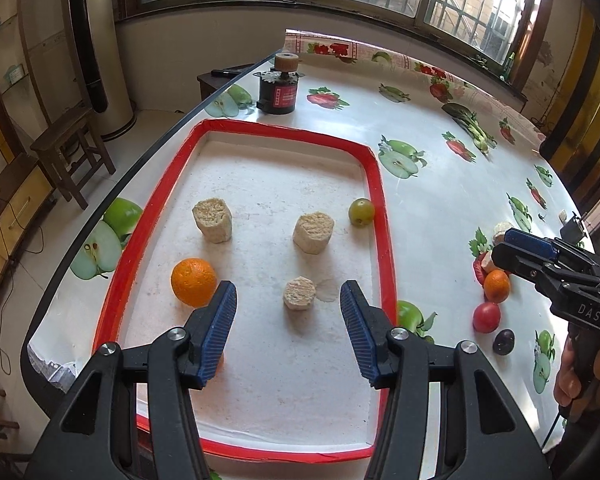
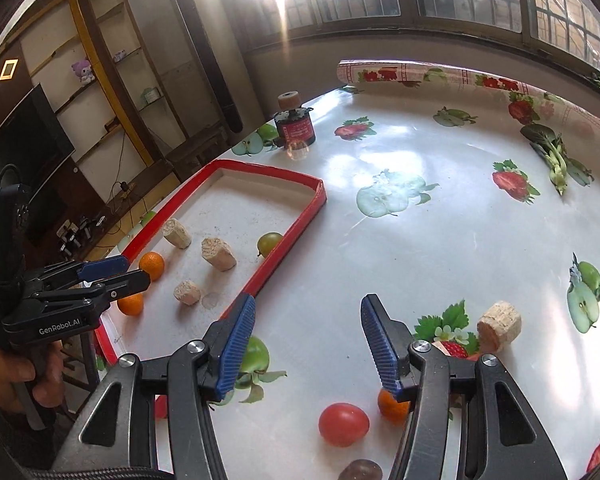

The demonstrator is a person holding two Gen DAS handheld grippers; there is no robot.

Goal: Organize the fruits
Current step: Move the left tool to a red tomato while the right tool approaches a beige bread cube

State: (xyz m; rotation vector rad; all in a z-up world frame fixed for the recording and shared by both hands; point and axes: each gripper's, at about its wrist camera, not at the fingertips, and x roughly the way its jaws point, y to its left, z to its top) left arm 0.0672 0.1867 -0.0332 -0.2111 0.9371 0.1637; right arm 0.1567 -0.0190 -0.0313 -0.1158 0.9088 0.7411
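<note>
A red-rimmed tray holds an orange, a green fruit and three cork-like stubs. My left gripper hangs open over the tray's near half with nothing between its fingers. In the right wrist view a second orange lies under it. To the right of the tray, on the tablecloth, lie a tomato, an orange, a dark plum and a cork stub. My right gripper is open and empty above this group.
A black cylinder with a cork on top stands beyond the tray's far end. The table edge runs close along the tray's left side, with a wooden stool below. A rolled-up cloth lies at the far end.
</note>
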